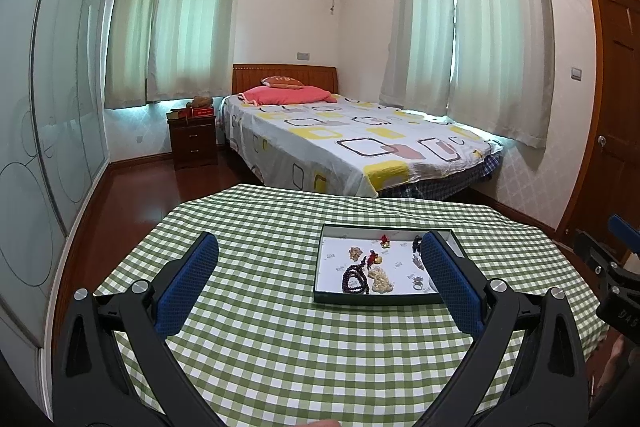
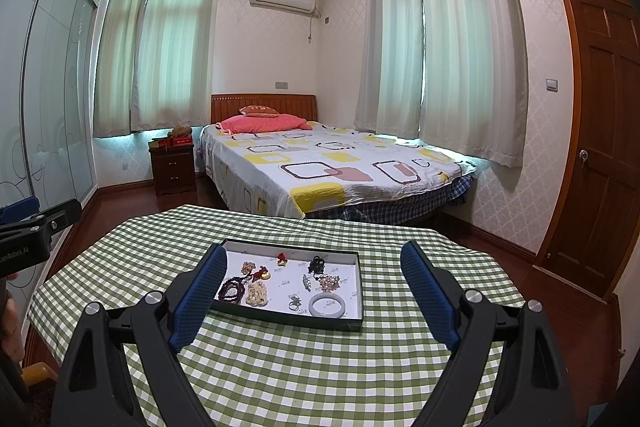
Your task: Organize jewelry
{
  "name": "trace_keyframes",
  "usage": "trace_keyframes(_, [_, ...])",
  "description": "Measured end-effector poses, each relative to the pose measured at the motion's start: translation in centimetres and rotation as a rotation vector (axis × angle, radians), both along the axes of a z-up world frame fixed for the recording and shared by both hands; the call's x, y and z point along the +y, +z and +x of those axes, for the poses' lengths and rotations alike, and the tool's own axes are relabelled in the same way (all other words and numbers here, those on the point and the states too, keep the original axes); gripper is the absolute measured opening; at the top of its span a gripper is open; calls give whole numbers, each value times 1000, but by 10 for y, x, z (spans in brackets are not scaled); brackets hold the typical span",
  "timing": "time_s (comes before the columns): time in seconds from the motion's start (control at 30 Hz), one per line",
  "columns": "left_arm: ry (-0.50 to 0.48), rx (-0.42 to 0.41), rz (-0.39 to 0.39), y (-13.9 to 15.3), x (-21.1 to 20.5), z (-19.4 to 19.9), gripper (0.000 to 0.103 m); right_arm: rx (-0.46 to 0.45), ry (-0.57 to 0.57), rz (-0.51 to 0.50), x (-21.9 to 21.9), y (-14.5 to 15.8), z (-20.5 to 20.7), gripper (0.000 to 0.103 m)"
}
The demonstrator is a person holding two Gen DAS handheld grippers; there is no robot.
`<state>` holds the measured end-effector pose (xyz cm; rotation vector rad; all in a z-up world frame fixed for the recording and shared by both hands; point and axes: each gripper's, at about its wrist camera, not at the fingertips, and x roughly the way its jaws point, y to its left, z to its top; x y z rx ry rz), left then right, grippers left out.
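A shallow dark tray (image 1: 378,299) with a white floor lies on the green checked table; it also shows in the right wrist view (image 2: 290,319). In it lie a dark bead bracelet (image 2: 232,291), a cream bead piece (image 2: 257,294), a white bangle (image 2: 327,305), a small red charm (image 2: 282,259), a ring (image 2: 295,303) and several other small pieces. My left gripper (image 1: 318,251) is open and empty, held above the table just before the tray. My right gripper (image 2: 314,261) is open and empty, held above the tray's near side.
The green checked tablecloth (image 1: 280,347) covers the table. Behind it stand a bed (image 1: 352,143) and a dark nightstand (image 1: 193,141). A glass wardrobe (image 1: 48,147) runs along the left, and a wooden door (image 2: 596,147) is at the right.
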<state>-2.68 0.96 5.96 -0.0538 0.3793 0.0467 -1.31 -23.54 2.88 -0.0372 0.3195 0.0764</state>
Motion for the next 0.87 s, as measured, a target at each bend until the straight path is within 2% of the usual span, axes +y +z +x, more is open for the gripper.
trace_keyframes(0.13, [-11,-18,31,1,-5,-2,99,4,1,-1,2,-1,0,86])
trace_keyframes(0.4, [-22,-21,10,-2,-7,0,99,18,4,0,4,-4,5,86])
trace_keyframes(0.63, [-28,2,51,-11,-11,8,99,33,4,4,4,-8,10,86])
trace_keyframes(0.87, [-24,74,21,-28,-3,30,99,54,-2,15,1,-16,18,86])
